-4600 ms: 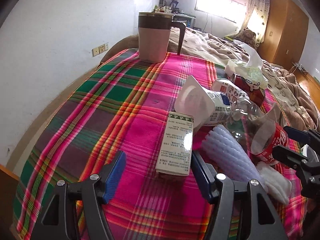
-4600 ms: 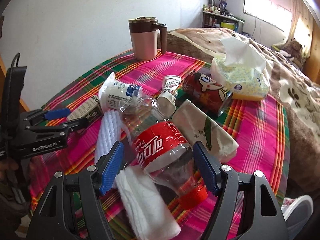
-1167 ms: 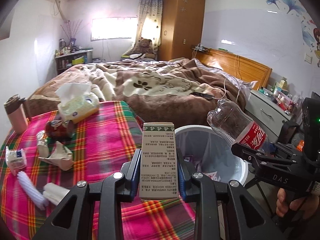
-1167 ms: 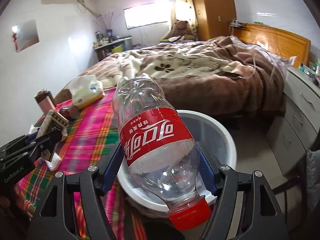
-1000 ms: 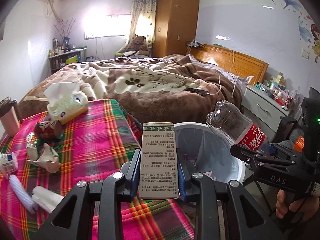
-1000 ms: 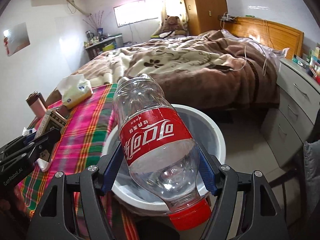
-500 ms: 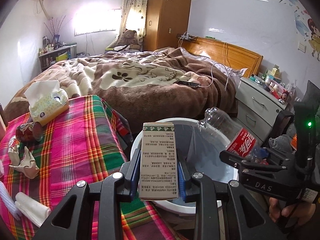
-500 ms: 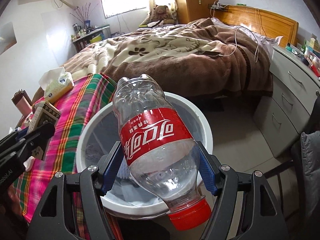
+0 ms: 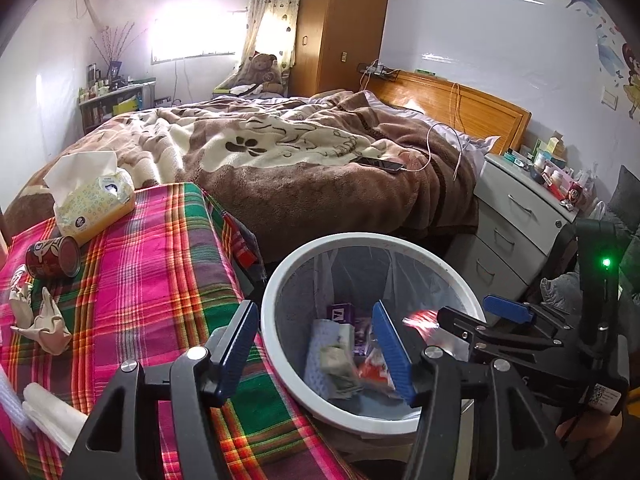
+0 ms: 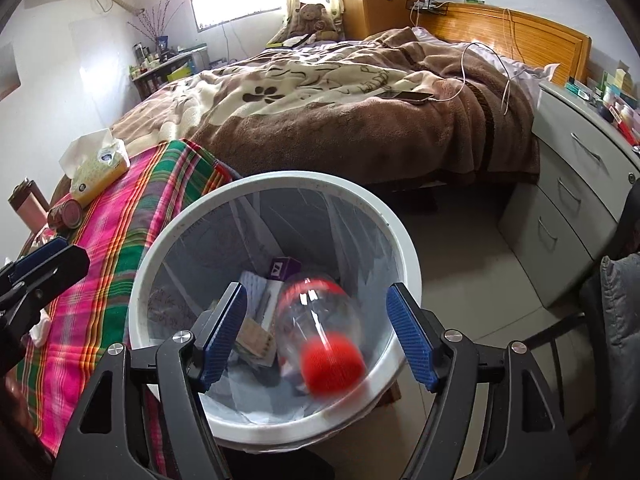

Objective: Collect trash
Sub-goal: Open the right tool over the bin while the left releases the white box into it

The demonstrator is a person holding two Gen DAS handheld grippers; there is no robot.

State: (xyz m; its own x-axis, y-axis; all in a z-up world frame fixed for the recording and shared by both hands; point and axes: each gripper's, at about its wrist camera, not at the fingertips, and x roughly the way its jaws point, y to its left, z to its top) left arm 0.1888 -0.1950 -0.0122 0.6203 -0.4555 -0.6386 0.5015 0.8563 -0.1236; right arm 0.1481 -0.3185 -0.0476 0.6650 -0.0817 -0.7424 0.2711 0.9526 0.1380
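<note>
The left gripper (image 9: 316, 346) tilts downward, its two blue-padded fingers (image 9: 236, 344) spread apart, the jaws having just been opening; nothing is pressed between the pads. The right gripper (image 10: 318, 334) also angles downward, its blue pads (image 10: 412, 336) standing wide with neither one pressing on anything. In the left wrist view the right gripper reaches in from the right edge, side-on, and part of the hand (image 9: 592, 426) that grips its black handle shows at the lower right. In the right wrist view the left gripper's blue-tipped finger ends enter from the left edge, beside the right gripper and apart from it.
</note>
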